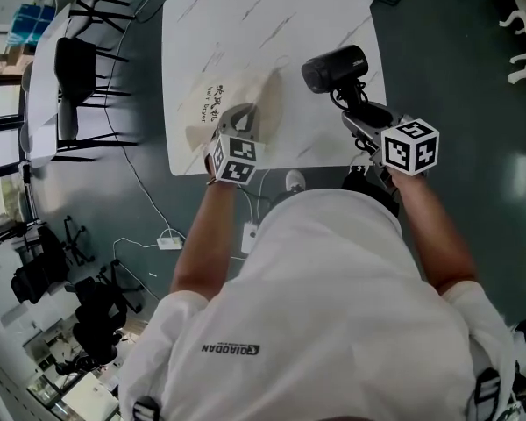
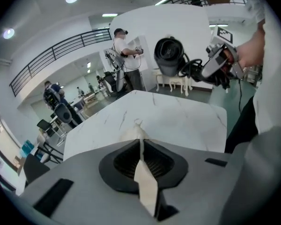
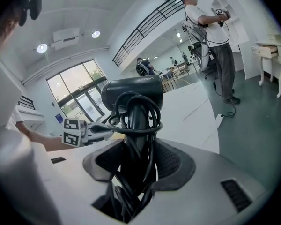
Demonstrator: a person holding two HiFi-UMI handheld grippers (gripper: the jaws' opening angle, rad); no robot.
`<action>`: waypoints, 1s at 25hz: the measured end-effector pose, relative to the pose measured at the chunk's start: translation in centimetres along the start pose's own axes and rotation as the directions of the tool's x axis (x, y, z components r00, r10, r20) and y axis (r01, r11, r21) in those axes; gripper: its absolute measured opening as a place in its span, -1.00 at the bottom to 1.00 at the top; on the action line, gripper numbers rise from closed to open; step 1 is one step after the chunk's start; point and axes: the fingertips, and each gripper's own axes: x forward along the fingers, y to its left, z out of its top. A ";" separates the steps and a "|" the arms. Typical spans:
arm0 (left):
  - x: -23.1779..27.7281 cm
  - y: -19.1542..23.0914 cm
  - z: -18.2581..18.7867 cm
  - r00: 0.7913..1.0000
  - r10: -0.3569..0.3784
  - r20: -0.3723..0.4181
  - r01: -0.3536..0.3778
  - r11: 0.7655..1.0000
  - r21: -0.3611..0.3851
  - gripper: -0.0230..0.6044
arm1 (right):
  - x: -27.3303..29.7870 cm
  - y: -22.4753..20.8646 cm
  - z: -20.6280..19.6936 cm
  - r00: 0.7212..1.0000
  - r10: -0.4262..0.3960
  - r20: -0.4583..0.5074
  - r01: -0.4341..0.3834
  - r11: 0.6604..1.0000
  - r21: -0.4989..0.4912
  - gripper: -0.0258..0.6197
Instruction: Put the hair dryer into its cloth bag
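- My left hand-held gripper (image 2: 143, 163) is clenched on an edge of the cloth bag (image 1: 245, 95), which hangs from its jaws down to the counter (image 1: 245, 16).
- My right hand-held gripper (image 3: 133, 168) grasps the hair dryer (image 3: 133, 95) by its handle, cord looped round it, above the counter.
- From the right hand-held gripper the bag lies to the left, near but apart, and the dryer's barrel runs crosswise toward it.
- The bag looks flat and empty, and I cannot tell whether its mouth is open.

Too small to read: print on cloth bag (image 1: 259, 95). Its near end hidden by left gripper (image 1: 238, 119). Hair dryer (image 1: 333, 67) handle partly hidden behind coiled cord (image 3: 136, 118).
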 end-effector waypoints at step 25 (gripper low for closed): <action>-4.1 -3.0 9.6 0.908 -0.284 0.308 0.291 0.956 0.024 -0.77 | 8.8 2.6 -8.9 0.878 -0.027 -0.477 -0.112 0.959 -0.261 -0.25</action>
